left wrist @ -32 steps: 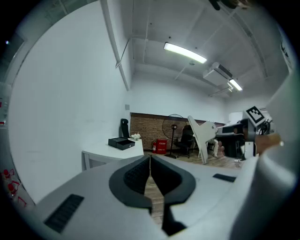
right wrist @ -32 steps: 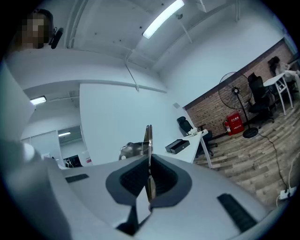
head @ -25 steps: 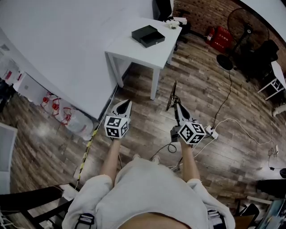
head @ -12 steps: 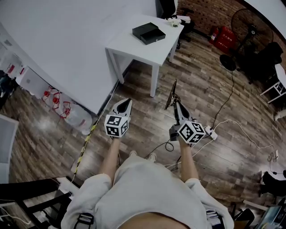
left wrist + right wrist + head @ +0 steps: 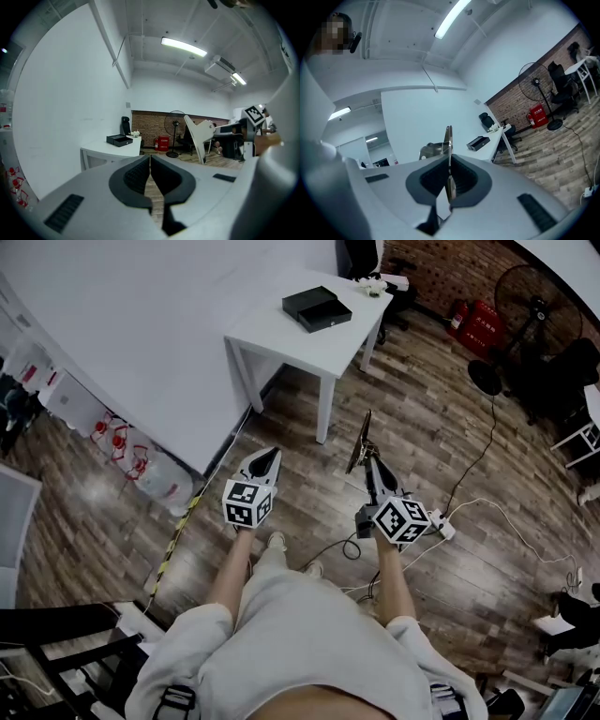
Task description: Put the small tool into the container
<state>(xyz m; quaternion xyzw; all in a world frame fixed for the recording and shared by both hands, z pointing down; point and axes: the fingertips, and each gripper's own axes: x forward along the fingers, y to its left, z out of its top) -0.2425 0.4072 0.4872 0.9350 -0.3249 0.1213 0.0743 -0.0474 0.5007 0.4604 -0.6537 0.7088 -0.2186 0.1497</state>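
**Grip closed on small tool [image 5: 448,138], container [image 5: 317,308] well ahead on table [image 5: 281,343]**

Pads of the right gripper [image 5: 373,468] are pressed together on the small tool, a thin flat metal piece seen edge-on in the right gripper view. Its long axis runs straight on from the jaws, out past the tips and away from the person. The left gripper [image 5: 267,458] has its jaws drawn together too, with nothing between them, and hangs beside the right one above the wooden floor [image 5: 441,437].

From the tool's free end the container, a black box, lies forward and a little to the left in the head view, on top of the white table and well apart from both grippers. Neither gripper looks clearly nearer to it; the right one carries the load, so the coming move is probably a walk and a reach towards that table.

Hard to tell: whether the box stands open or has a lid set askew, what shape the tool's far tip has, and how much of the tool is buried between the pads. Small pale things at the table's far end are too small to name.
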